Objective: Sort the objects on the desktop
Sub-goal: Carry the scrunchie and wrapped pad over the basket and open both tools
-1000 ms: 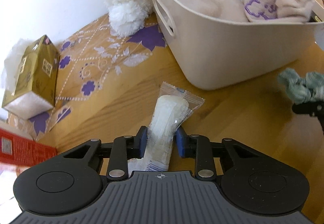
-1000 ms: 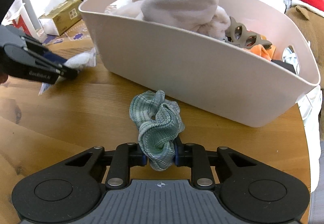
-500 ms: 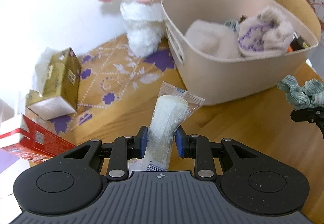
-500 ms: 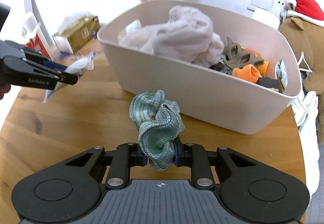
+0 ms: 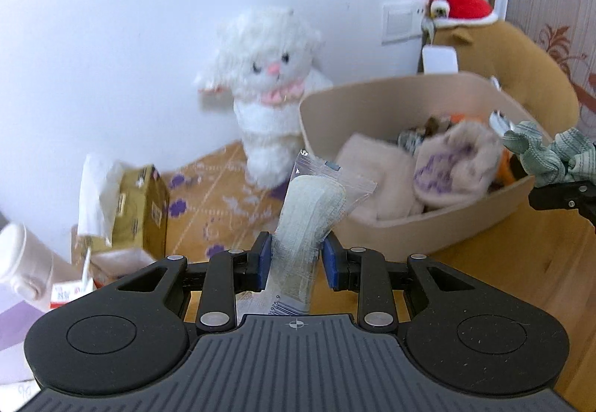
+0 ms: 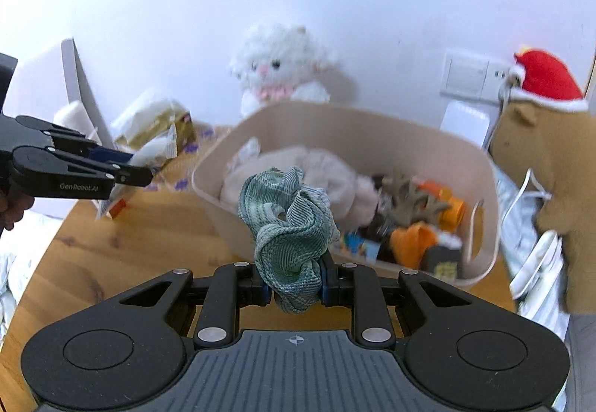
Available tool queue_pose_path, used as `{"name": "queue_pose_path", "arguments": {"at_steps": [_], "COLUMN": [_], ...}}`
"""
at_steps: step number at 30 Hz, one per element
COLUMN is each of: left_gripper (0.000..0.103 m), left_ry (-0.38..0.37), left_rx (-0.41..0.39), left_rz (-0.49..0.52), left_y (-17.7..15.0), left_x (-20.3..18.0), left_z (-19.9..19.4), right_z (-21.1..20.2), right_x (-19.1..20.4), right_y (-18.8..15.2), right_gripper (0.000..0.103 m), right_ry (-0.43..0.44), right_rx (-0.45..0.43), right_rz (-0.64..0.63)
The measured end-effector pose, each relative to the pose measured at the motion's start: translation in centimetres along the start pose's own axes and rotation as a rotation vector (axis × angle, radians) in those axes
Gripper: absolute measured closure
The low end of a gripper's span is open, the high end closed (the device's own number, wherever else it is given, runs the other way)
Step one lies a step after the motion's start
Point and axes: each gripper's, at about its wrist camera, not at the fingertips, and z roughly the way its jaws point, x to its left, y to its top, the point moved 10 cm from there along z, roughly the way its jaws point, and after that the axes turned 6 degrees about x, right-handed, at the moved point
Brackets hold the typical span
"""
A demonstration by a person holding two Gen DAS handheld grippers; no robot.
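Left gripper (image 5: 294, 259): clamped on wrapped pad (image 5: 309, 211) — lower centre.
Right gripper (image 6: 294, 287): clamped on green scrunchie (image 6: 288, 225).
Basket (image 6: 439, 147): part-filled — both items still outside.

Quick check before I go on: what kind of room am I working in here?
Probably a home room, a bedroom or living corner: a wooden table against a white wall, plush toys like the white lamb, and a beige storage basket holding clothes.

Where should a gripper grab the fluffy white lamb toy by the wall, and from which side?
Probably the white lamb toy is best gripped around its narrow body, below the pink collar. It sits upright against the wall, with the beige basket close on its right in the left wrist view. So come from the front or the open left side. Its head looks too wide and fluffy for a firm grip.
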Motion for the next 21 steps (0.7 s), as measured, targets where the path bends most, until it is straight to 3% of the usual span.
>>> {"name": "queue_pose_path", "arguments": {"at_steps": [9, 21], "left_gripper": [0.074, 0.074], "left_ry": [0.000, -0.002], "left_rx": [-0.059, -0.053], "left_rz": [0.018, 0.041], "left_y": [4.1, 7.9], "left_x": [-2.1, -5.9], "left_z": [-1.2, 0.7], "right_z": [-2.1, -1.8], "right_x": [-2.5, -7.7], "right_y": [2.7, 5.5], "right_gripper": [0.082, 0.082], "right_ry": [-0.024, -0.064], "right_rx": [-0.070, -0.100], "right_rz": [-0.015, 0.006]}}
